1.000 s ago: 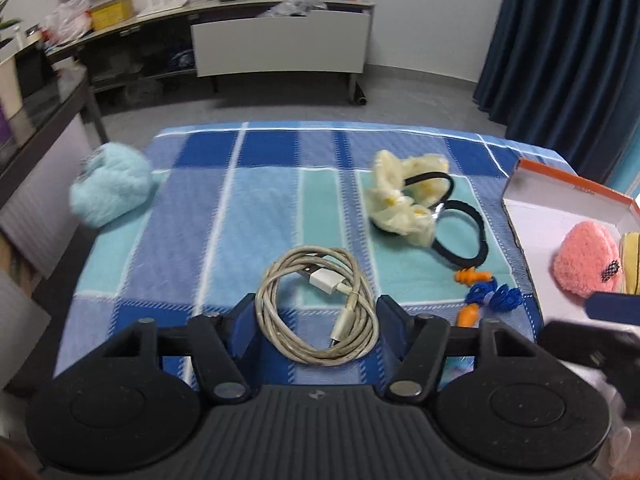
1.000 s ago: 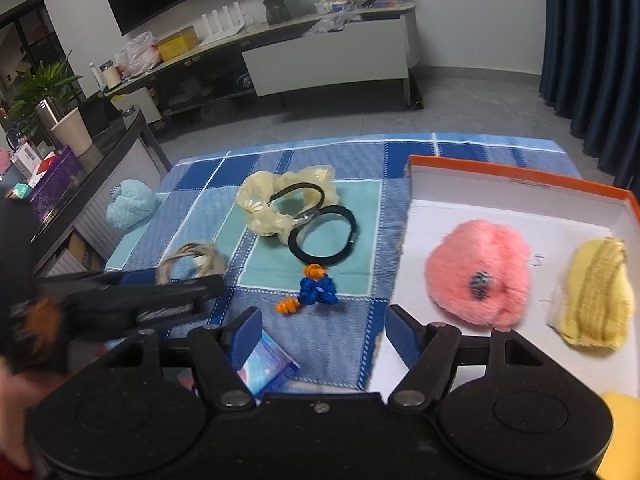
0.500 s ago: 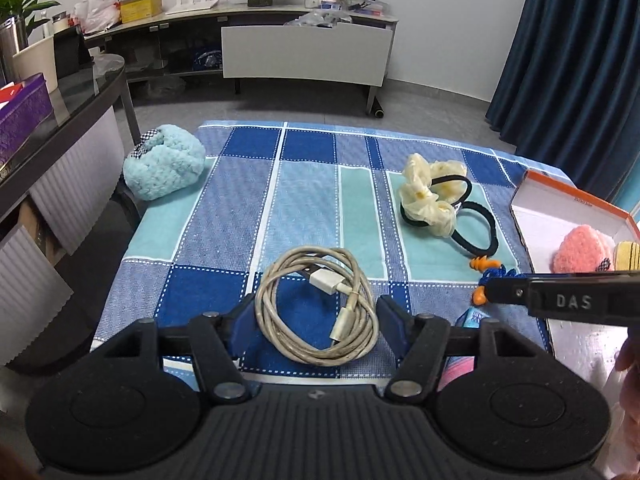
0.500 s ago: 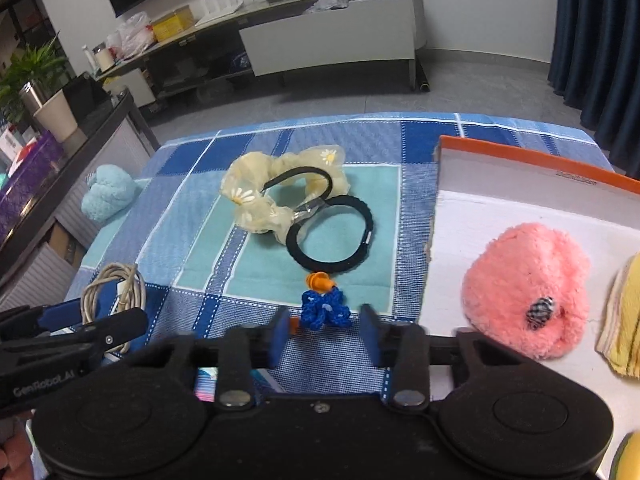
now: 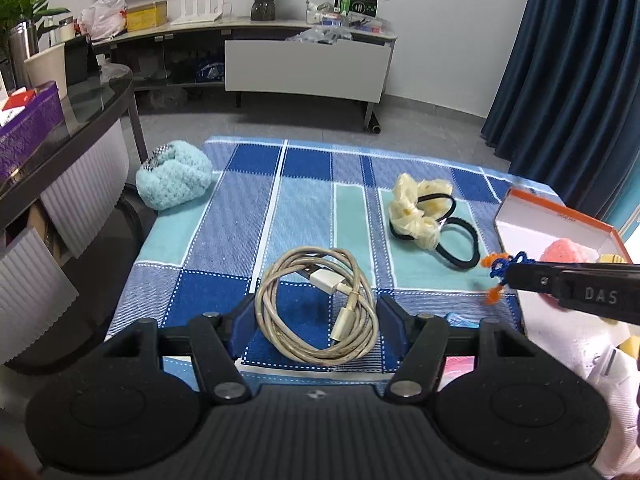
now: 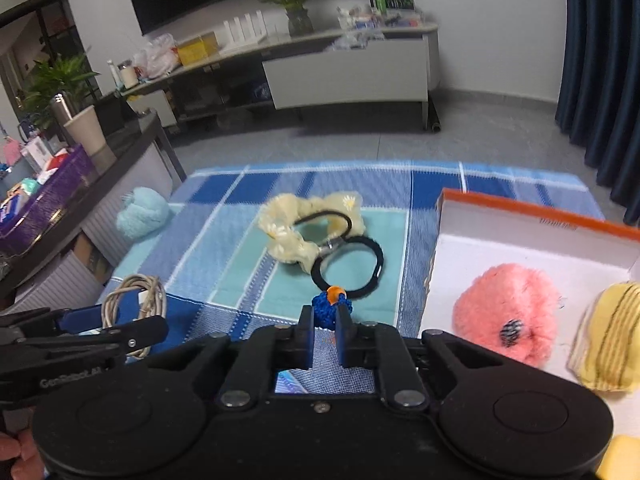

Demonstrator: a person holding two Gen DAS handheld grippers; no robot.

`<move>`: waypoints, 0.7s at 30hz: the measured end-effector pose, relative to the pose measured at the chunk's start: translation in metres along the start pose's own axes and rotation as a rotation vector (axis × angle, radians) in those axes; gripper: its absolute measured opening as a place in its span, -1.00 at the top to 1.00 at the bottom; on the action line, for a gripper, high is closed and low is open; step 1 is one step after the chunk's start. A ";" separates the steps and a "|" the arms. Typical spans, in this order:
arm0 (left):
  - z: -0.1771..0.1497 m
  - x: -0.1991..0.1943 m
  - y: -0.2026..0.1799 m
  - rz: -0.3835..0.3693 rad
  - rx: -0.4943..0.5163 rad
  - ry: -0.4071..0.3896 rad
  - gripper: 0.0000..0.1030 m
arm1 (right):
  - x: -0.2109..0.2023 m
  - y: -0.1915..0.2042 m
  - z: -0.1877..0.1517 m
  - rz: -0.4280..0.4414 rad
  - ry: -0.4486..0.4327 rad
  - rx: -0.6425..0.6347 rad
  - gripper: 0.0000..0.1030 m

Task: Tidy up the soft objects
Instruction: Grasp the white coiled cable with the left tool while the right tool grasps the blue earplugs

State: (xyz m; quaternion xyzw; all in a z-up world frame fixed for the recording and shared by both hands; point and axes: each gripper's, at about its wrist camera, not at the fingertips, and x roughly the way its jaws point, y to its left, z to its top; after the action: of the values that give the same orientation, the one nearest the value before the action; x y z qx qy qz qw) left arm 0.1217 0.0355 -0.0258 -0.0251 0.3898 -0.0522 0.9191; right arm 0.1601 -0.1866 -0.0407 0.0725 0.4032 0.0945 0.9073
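Since a second ago the right gripper [image 6: 325,322] has closed from wide open onto the blue-and-orange knitted tie [image 6: 332,307], which lay on the blue checked cloth [image 5: 304,208] and now sits pinched between the jaws, lifted clear of the cloth. From the left wrist view the same tie [image 5: 500,266] hangs at the tip of the right gripper [image 5: 510,276], its orange ends dangling beside the near corner of the box.

Nearest the left camera, the left gripper [image 5: 316,320] holds its jaws partly apart around the coiled grey cable [image 5: 316,304]. The blue pads stand just beside the coil's outer loops on either side; whether they press on it cannot be told. A person's fingers [image 6: 16,452] show at the lower left edge of the right wrist view, under the left gripper's body.

Farther out on the desk, a thick black hair band [image 6: 347,266] lies flat, overlapped by a pale yellow scrunchie [image 6: 298,224] and a thinner black loop. To the right stands the white box with an orange rim [image 6: 536,216], holding a pink fluffy pouf [image 6: 506,308] and, just beside it, a yellow striped soft piece [image 6: 612,336].

At the far left corner of the cloth, well apart from the rest, rests a light blue fuzzy ball [image 5: 174,174]. Beyond the desk are grey floor, a low white cabinet [image 5: 304,68] and dark blue curtains [image 5: 580,60].
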 end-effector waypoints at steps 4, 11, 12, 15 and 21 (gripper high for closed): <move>0.002 -0.015 -0.005 0.002 0.006 -0.023 -0.26 | -0.021 0.005 0.002 0.011 -0.031 -0.006 0.74; 0.004 -0.041 -0.013 0.010 0.021 -0.060 -0.26 | -0.053 0.013 0.000 -0.001 -0.080 -0.018 0.74; 0.004 -0.045 -0.014 0.010 0.023 -0.063 -0.26 | -0.057 0.014 -0.001 -0.003 -0.084 -0.018 0.74; 0.002 -0.055 -0.019 0.015 0.032 -0.074 -0.26 | -0.069 0.016 -0.005 -0.007 -0.095 -0.015 0.74; 0.001 -0.075 -0.026 0.013 0.039 -0.098 -0.26 | -0.093 0.014 -0.013 -0.023 -0.118 -0.006 0.74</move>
State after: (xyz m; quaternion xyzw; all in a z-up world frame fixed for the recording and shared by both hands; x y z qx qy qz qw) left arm 0.0688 0.0184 0.0303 -0.0075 0.3434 -0.0526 0.9377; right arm 0.0877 -0.1940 0.0209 0.0708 0.3495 0.0807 0.9308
